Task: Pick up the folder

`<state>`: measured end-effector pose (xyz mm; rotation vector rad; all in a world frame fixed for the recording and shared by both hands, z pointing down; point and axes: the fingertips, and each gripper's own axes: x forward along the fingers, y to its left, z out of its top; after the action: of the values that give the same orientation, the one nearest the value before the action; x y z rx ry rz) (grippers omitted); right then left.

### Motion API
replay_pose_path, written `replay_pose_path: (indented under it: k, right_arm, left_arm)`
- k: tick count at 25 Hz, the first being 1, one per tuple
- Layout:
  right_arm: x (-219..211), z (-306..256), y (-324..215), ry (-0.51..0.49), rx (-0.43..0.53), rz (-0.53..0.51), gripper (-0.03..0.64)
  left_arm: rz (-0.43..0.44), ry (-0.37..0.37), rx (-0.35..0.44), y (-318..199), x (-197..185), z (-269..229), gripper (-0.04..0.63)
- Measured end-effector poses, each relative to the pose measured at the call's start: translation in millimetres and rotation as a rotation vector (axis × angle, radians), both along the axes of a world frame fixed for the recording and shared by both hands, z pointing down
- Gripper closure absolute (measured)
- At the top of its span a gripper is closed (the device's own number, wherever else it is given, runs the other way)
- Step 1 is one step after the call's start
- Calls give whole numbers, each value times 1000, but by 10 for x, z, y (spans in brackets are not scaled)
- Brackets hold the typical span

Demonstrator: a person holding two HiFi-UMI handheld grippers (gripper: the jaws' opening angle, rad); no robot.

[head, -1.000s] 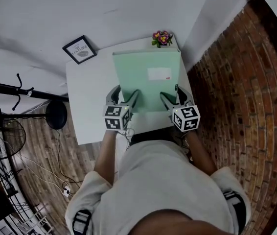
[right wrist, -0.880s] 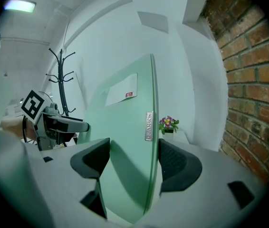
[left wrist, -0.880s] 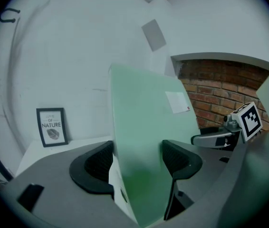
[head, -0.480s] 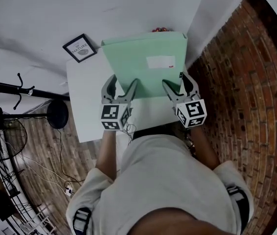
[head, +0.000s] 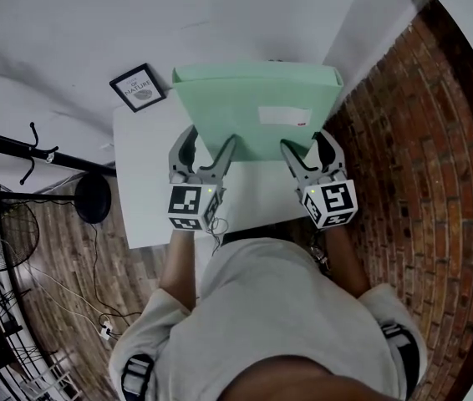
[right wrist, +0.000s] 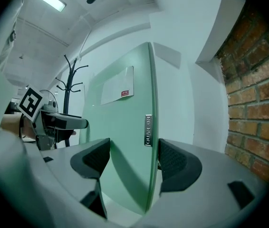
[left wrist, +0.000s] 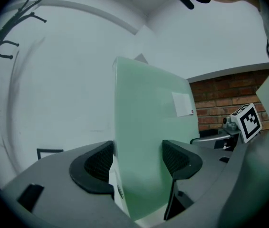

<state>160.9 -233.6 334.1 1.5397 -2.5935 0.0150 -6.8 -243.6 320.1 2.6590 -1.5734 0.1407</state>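
Folder (head: 253, 115) seemingly pinched in left hand-held gripper (head: 209, 138) and right hand-held gripper (head: 306, 140); badge (right wrist: 148, 129): right gripper view only

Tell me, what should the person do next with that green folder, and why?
Probably lift it slightly higher, evenly on both sides. The left hand-held gripper and right hand-held gripper each clamp the near edge of the folder, and it stands tilted above the white table, so it seems free; a clear gap would finish the pick-up.
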Motion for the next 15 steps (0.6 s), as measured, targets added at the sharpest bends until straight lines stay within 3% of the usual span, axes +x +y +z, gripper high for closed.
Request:
replay_pose_path:
  k: [15]
  right_arm:
    - [-11, -12, -2, 1, 0, -3, 305]
  left_arm:
    - [-12, -1, 0, 39, -8, -4, 256]
